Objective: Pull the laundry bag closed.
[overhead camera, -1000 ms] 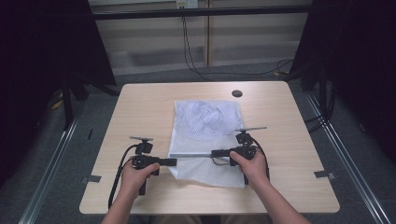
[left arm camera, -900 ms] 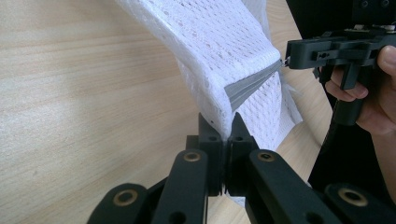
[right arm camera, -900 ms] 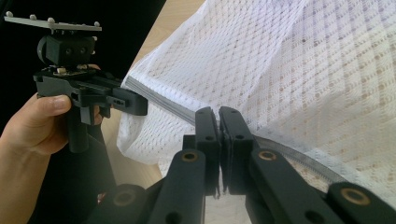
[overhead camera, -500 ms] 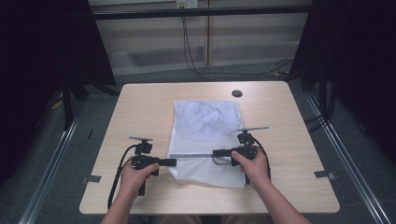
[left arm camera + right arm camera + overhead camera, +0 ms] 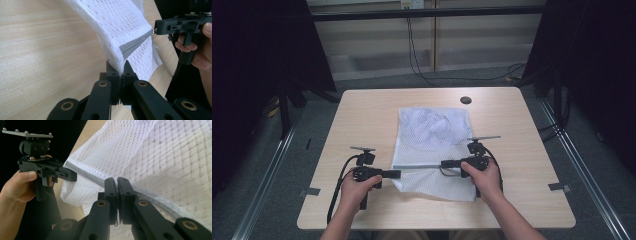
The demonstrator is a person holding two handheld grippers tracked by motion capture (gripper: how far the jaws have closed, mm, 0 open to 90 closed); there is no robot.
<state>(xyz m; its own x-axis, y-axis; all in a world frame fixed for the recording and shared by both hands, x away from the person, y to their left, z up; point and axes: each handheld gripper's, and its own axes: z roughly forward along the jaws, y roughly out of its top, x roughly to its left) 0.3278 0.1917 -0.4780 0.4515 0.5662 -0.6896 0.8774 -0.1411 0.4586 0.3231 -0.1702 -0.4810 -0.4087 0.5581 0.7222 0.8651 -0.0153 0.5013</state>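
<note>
A white mesh bag (image 5: 434, 131) lies flat in the middle of the wooden table (image 5: 362, 115), with a grey strip (image 5: 419, 166) running across it near its front end. My left gripper (image 5: 397, 173) is shut on the strip's left end at the bag's edge, and its own view shows its jaws (image 5: 122, 66) pinching mesh and grey strip (image 5: 135, 43) together. My right gripper (image 5: 443, 163) is shut on the strip further right; its jaws (image 5: 116, 181) clamp the grey strip (image 5: 85, 176). The bag's front part is lifted slightly between the two grippers.
A small dark round hole (image 5: 466, 100) sits near the table's far right. Bare wood lies on both sides of the bag. Dark curtains and metal rails flank the table, and cables hang against the back wall.
</note>
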